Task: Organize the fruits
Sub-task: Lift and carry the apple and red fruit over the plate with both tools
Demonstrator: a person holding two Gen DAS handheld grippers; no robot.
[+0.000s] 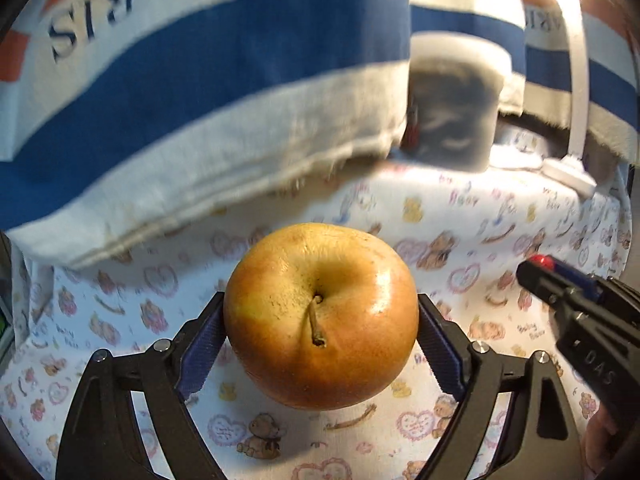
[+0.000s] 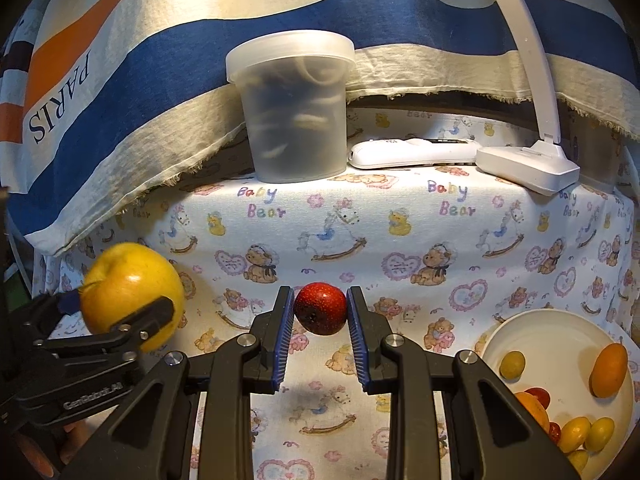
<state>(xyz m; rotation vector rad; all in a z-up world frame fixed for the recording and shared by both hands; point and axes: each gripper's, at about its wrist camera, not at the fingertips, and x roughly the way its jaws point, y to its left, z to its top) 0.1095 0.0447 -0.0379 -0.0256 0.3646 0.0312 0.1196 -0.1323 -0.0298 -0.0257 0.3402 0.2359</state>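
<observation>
Holding both fruits above the patterned cloth (image 2: 400,216), our left gripper (image 1: 320,320) clasps the yellow apple (image 1: 320,316) and our right gripper (image 2: 320,312) pinches a small red fruit (image 2: 320,308), seemingly firmly. We should lower each gently toward the bowl (image 2: 532,320).

My left claw (image 1: 320,320): blue pads against both sides of yellow-orange apple (image 1: 320,316), stem facing camera. Bear-print cloth (image 1: 460,216) over worktop beneath. Striped towel (image 1: 200,80) hangs behind, blurred. Lidded tub (image 1: 456,100), white lamp base (image 1: 568,172) at rear. My right claw (image 1: 536,268) at right edge, something red at tip.
</observation>
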